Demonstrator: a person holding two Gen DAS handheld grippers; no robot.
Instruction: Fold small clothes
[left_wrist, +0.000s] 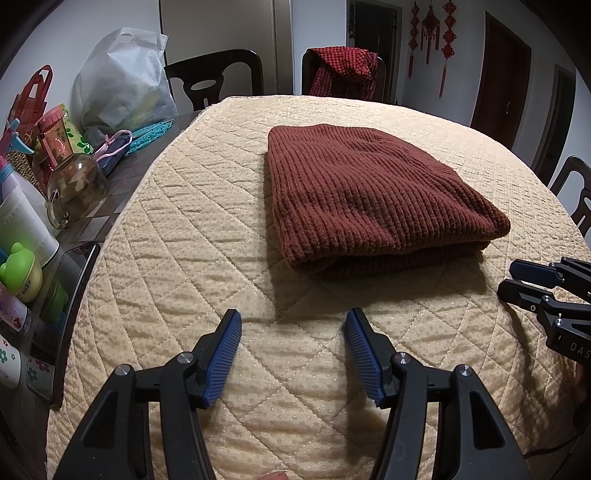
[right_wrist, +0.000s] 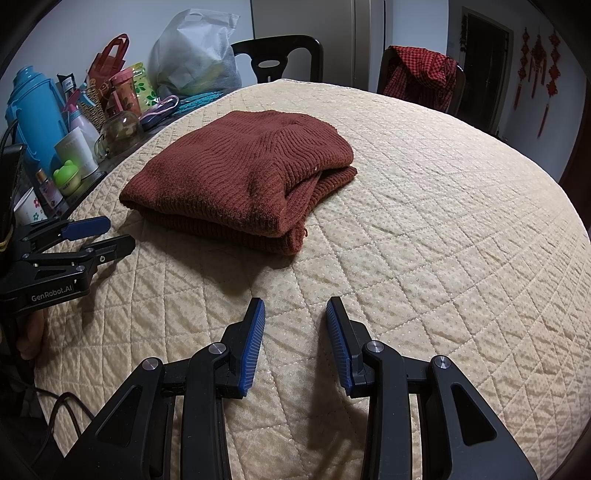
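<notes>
on the quilted counter, mid-way across, lies the folded knit sweater: soft, floppy, best pinched at a near corner. left tongs wide, right tongs narrower, both empty.

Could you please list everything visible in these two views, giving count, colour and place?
folded ribbed knit garment: one, rust brown, middle of the quilt
quilted cover: one, cream, spread over the table
dark wooden chairs: two at the far side, a third at the right edge
checked cloth: one, red and black, draped on a far chair
non-woven bag: one, white, far left
thermos flask: one, light blue, left clutter
glass jar: one, clear, left of the quilt
frog-shaped container: one, green, left edge
knot ornaments: three, red, on the far wall
left gripper: open, empty
right gripper: open, empty
</notes>
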